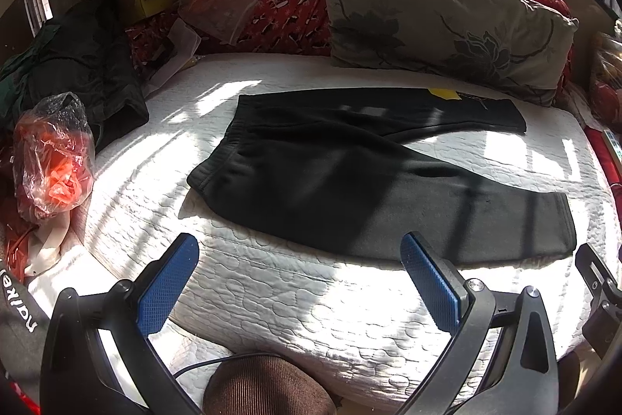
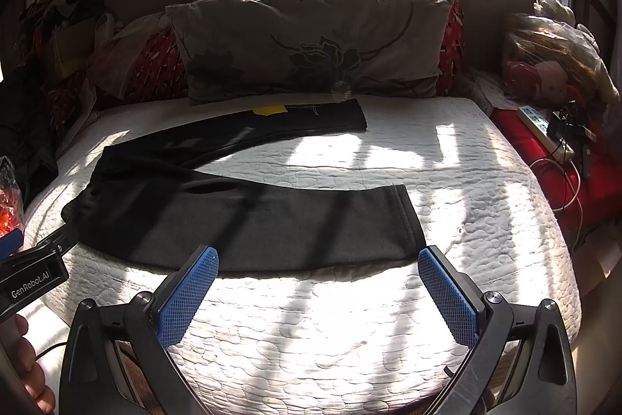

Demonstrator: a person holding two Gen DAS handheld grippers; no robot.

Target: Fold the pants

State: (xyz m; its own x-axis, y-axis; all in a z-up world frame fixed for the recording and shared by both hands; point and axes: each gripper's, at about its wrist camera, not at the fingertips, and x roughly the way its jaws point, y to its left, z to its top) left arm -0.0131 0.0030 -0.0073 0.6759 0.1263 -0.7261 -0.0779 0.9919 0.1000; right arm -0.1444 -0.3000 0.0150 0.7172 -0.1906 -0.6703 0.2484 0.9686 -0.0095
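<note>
Black pants (image 1: 342,174) lie flat on the white quilted mattress (image 1: 295,306), waistband to the left, the two legs spread apart to the right. The far leg carries a yellow tag (image 1: 445,92). They also show in the right wrist view (image 2: 241,216), tag (image 2: 269,111) on the far leg. My left gripper (image 1: 299,251) is open and empty, just short of the near leg's front edge. My right gripper (image 2: 318,261) is open and empty, at the near leg's front edge close to its cuff (image 2: 408,216).
A grey flowered pillow (image 1: 439,22) and red bedding (image 1: 287,10) line the back. A dark garment (image 1: 85,65) and an orange plastic bag (image 1: 50,162) sit at the left. A power strip (image 2: 540,127), cables and bags (image 2: 552,53) are at the right.
</note>
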